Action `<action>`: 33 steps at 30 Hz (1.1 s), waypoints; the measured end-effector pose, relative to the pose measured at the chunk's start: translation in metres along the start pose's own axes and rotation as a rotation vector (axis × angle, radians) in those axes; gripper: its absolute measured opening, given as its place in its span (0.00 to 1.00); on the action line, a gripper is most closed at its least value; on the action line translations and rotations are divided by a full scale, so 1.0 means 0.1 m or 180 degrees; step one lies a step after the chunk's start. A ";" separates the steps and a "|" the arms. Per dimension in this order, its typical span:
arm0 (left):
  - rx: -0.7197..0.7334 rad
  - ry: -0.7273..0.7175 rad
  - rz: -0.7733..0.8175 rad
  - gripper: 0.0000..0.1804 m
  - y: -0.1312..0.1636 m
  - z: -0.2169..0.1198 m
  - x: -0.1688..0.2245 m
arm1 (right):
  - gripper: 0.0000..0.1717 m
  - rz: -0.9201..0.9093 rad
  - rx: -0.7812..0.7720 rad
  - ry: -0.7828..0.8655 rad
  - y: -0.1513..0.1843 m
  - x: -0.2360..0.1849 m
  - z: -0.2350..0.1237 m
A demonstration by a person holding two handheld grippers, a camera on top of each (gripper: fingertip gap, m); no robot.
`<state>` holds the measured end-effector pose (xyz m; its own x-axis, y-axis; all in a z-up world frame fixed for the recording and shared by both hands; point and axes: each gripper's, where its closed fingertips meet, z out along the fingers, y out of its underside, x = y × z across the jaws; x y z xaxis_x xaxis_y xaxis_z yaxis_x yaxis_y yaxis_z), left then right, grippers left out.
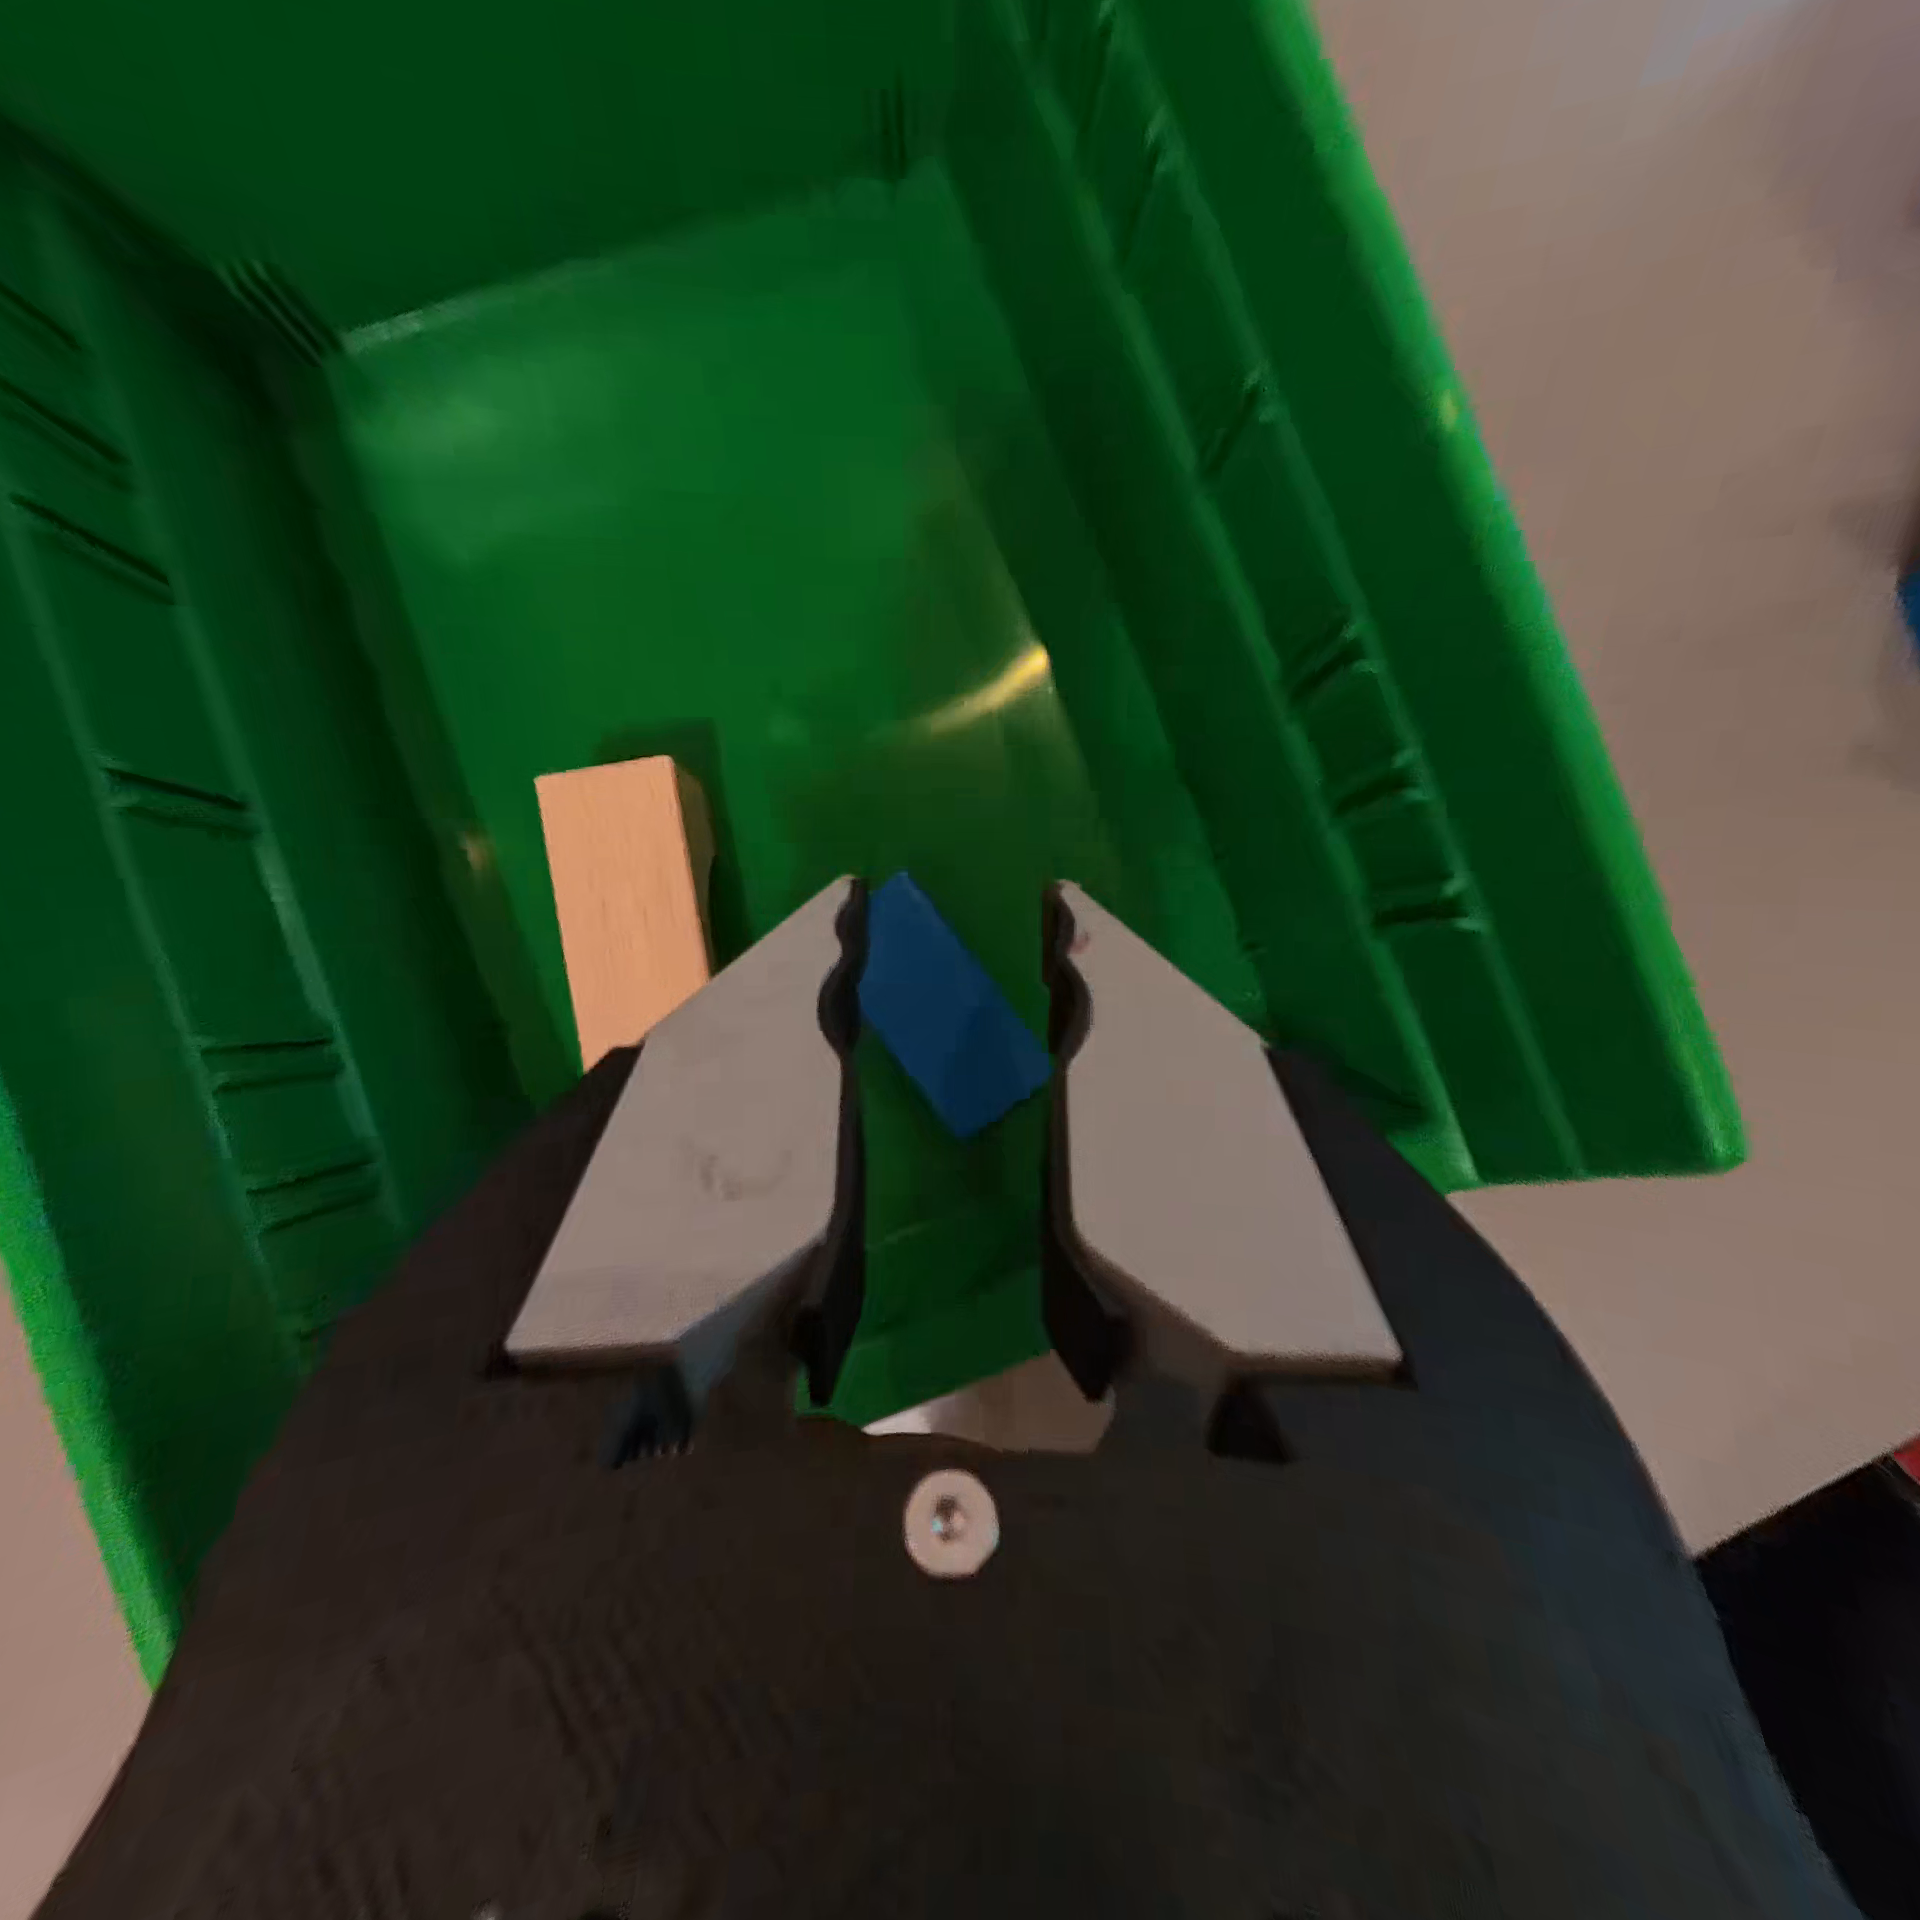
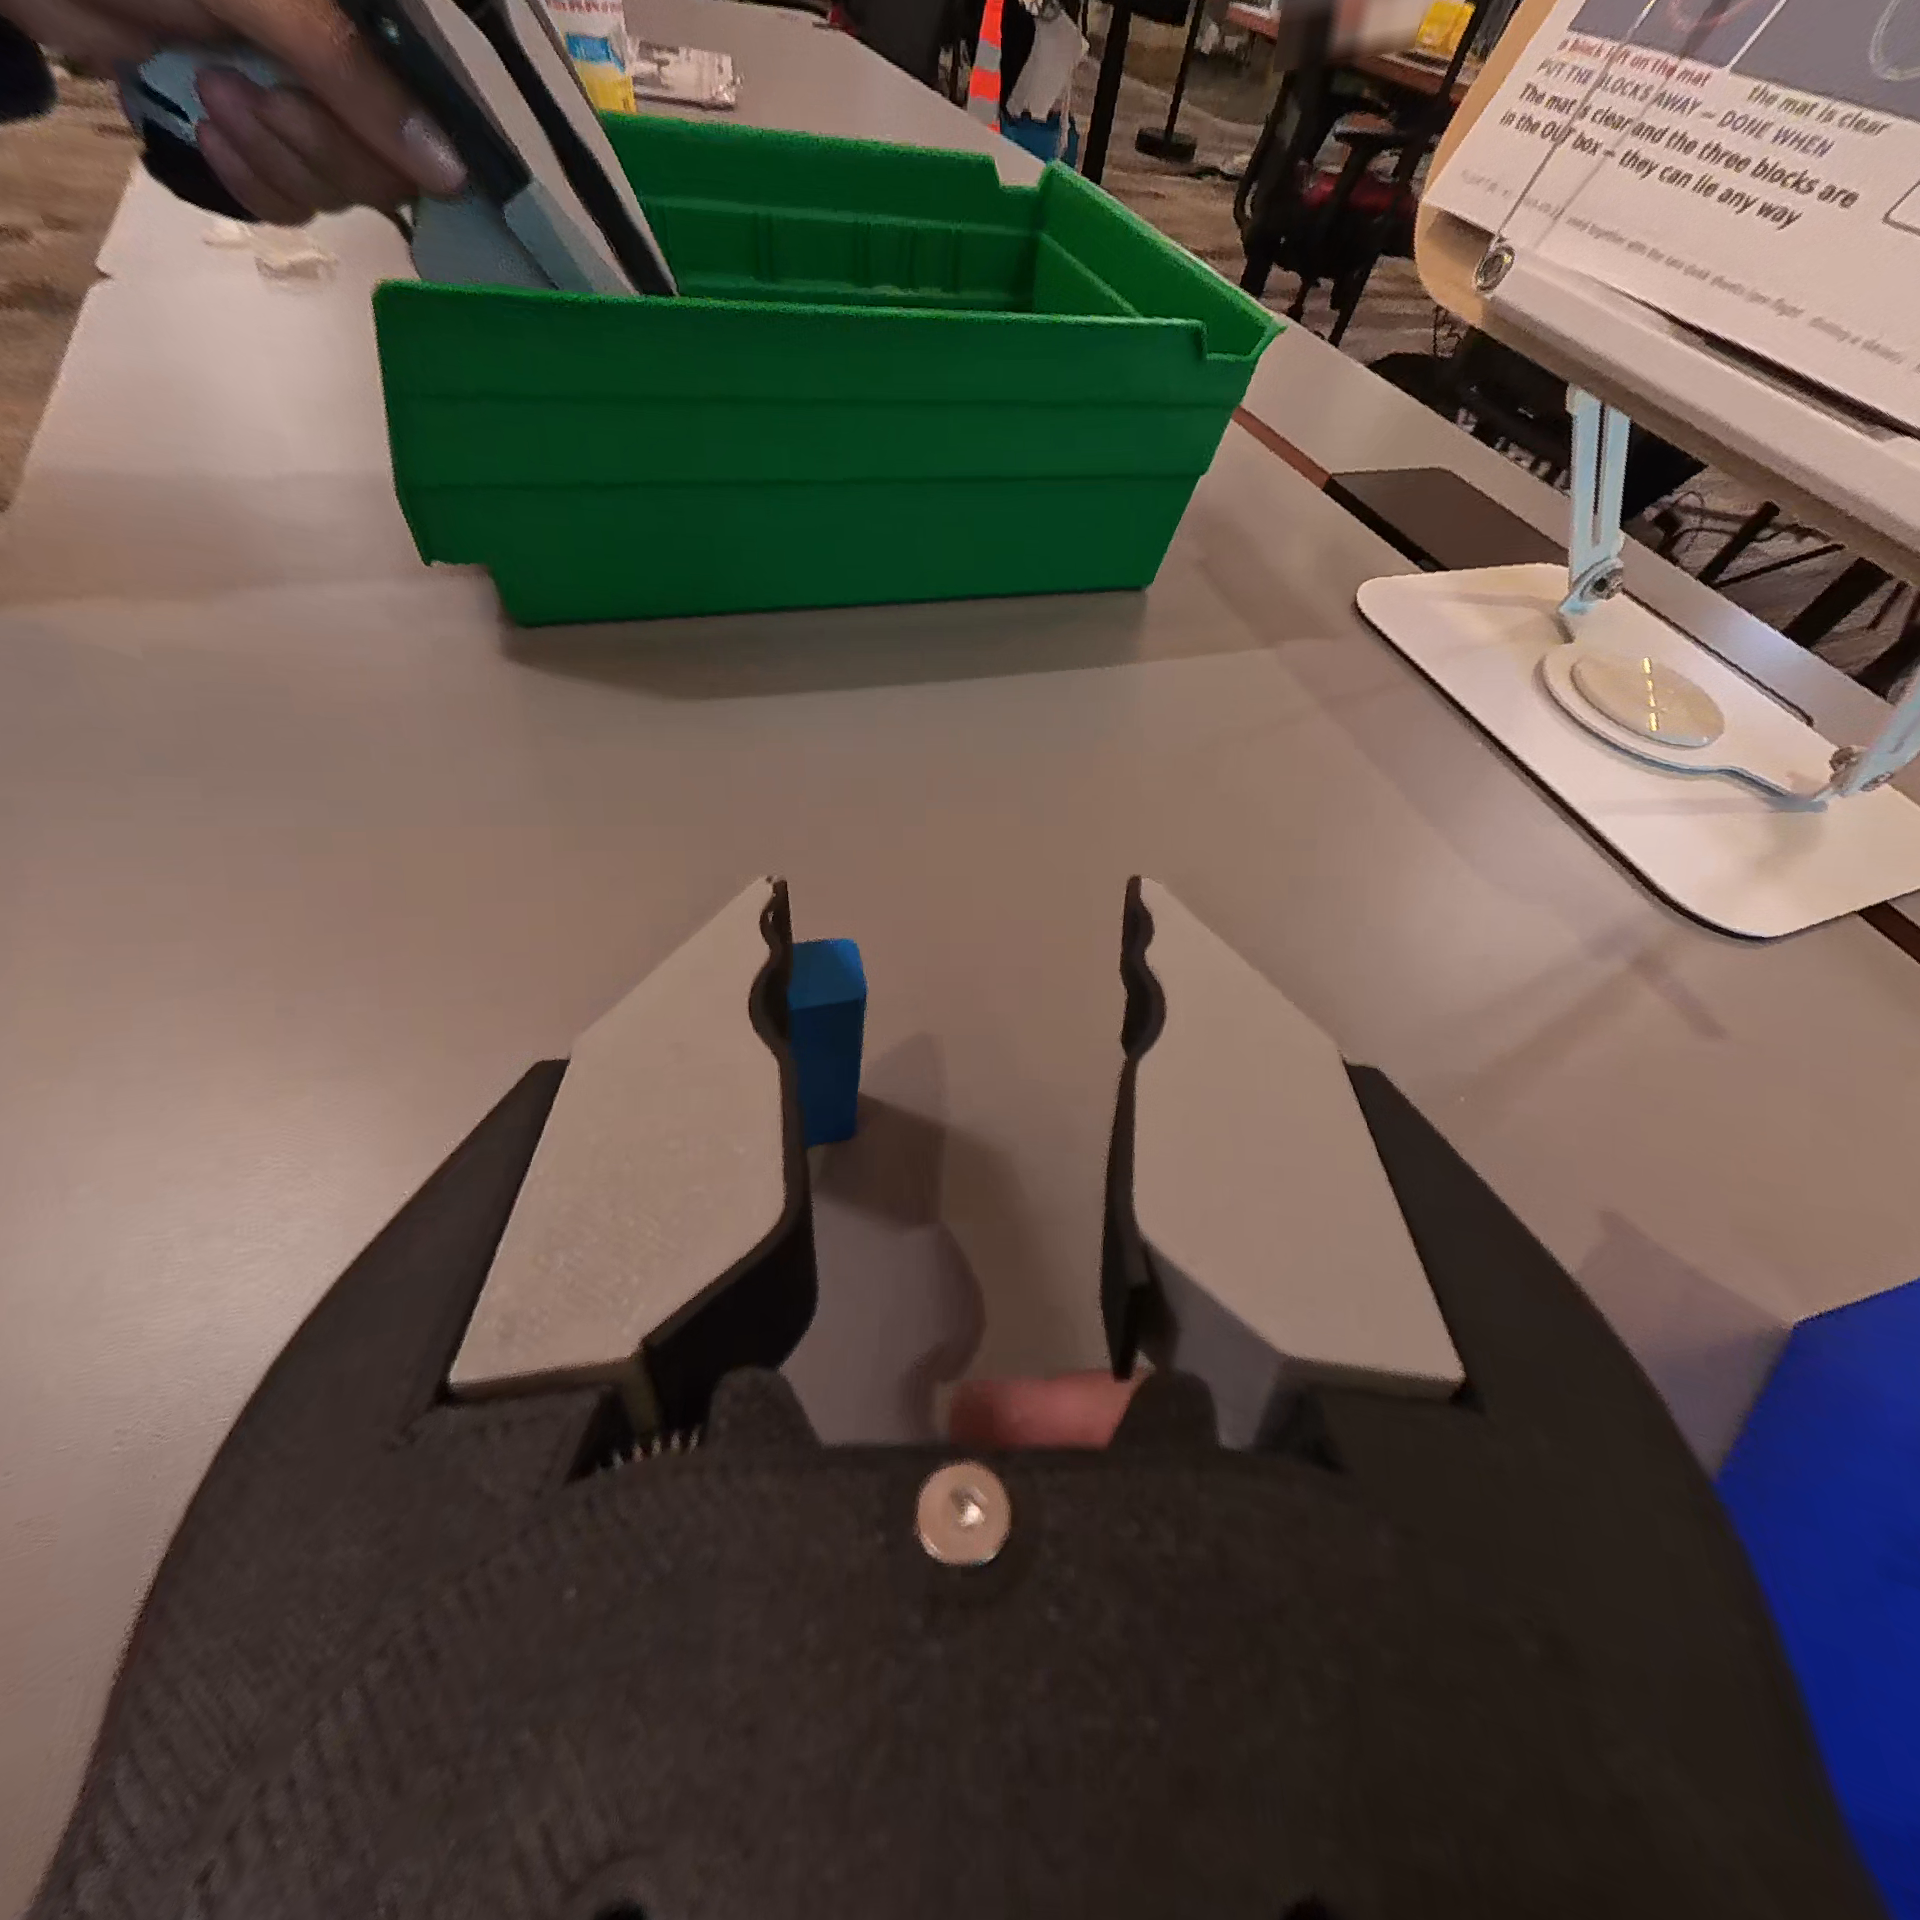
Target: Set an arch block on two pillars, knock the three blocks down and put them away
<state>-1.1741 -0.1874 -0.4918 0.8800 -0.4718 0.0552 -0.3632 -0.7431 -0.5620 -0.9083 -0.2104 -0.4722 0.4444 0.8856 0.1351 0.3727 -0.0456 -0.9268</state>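
Note:
In the left wrist view my left gripper [image 1: 956, 894] hangs over the inside of the green bin [image 1: 727, 468]. Its jaws are open. A blue block [image 1: 940, 1013] lies tilted between the fingers, farther down in the bin, and is not pressed from both sides. A plain wooden block [image 1: 623, 904] lies on the bin floor to its left. In the right wrist view my right gripper [image 2: 956, 888] is open low over the grey table [image 2: 416, 831]. A blue pillar block [image 2: 826, 1039] stands upright between its fingers, against the left pad [image 2: 774, 997] and well apart from the right one.
The green bin [image 2: 810, 457] stands at the far middle of the table, with the left gripper's body [image 2: 561, 197] and a hand dipping into its left end. A white document stand [image 2: 1662, 748] is at the right. A blue flat surface [image 2: 1829, 1558] lies at the near right. The grippers' ends are close to 30 centimeters from one another.

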 end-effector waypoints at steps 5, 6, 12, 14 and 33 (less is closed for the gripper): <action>-0.0566 -0.0026 0.0025 0.16 0.21 0.22 0.02 | 0.36 0.0005 0.0004 0.0007 -0.01 0.00 0.00; -0.0612 -0.0035 0.0032 0.15 0.21 0.23 0.03 | 0.35 0.0011 0.0001 0.0010 -0.01 0.01 0.00; -0.0875 -0.0296 0.0074 0.23 0.30 0.18 -0.07 | 0.35 -0.0040 -0.0098 0.0012 0.05 -0.02 0.04; -0.0859 -0.0275 -0.0033 0.23 0.32 0.19 -0.09 | 0.35 -0.0059 -0.0105 -0.0001 0.05 -0.03 0.04; 0.1250 -0.0249 0.0577 0.17 -0.80 -0.59 0.24 | 0.34 0.0200 0.0372 0.0001 -0.21 0.06 -0.12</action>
<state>-1.1416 -0.1670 -0.3970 0.8388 -0.5293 -0.1274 -0.3831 -0.4077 -0.8288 -0.9033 -0.2094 -0.4474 0.4641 0.8826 0.0754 0.2467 -0.0470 -0.9680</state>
